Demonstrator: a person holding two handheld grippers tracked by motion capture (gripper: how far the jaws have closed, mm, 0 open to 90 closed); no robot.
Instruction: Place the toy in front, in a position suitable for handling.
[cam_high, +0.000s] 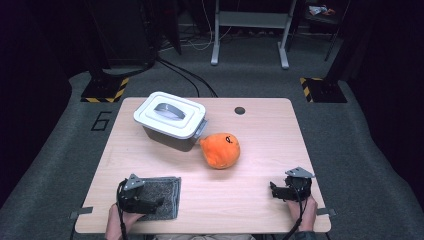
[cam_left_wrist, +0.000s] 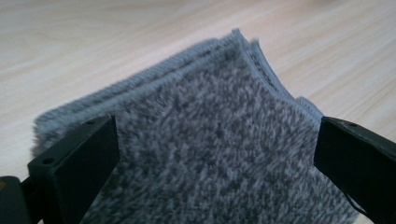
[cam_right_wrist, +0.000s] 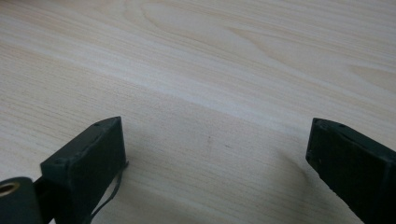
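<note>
A folded grey cloth, fuzzy with stitched edges, lies at the near left corner of the pale wooden table. The left gripper hangs over it, jaws spread wide, gripping nothing. The right gripper is likewise spread above bare wood.

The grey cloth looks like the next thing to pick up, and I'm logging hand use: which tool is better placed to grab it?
Left. The left tool hangs open right over the folded grey cloth. The right tool, also open, sits over bare table at the far side.
</note>
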